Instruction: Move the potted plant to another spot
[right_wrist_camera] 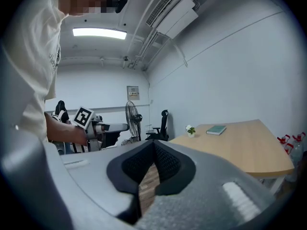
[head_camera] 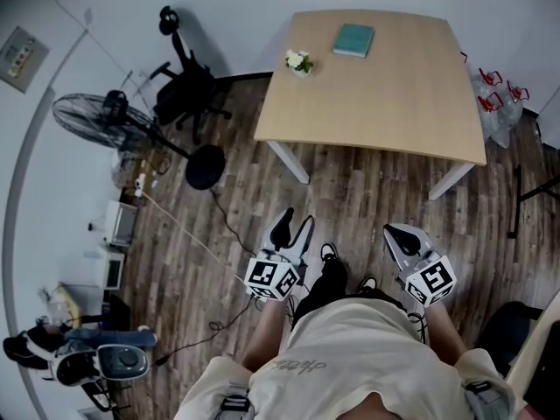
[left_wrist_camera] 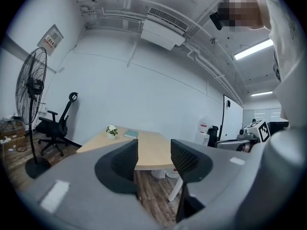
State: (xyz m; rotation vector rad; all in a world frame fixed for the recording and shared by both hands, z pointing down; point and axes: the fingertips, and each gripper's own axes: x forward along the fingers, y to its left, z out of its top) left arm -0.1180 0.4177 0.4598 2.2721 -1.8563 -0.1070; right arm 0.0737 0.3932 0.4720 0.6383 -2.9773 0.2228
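Note:
The potted plant [head_camera: 298,62], white flowers in a small white pot, stands near the far left corner of the light wooden table [head_camera: 394,94]. It also shows small in the left gripper view [left_wrist_camera: 112,131] and the right gripper view [right_wrist_camera: 191,130]. Both grippers are held low in front of the person, over the wood floor and well short of the table. My left gripper [head_camera: 295,227] [left_wrist_camera: 154,159] is open with nothing between its pads. The tips of my right gripper [head_camera: 402,237] [right_wrist_camera: 153,147] meet, and it holds nothing.
A teal book [head_camera: 353,40] lies on the table behind the plant. A standing fan [head_camera: 96,116] and a black office chair [head_camera: 188,90] are at the left. Bags with red handles [head_camera: 499,103] sit right of the table. Cables cross the floor [head_camera: 219,226].

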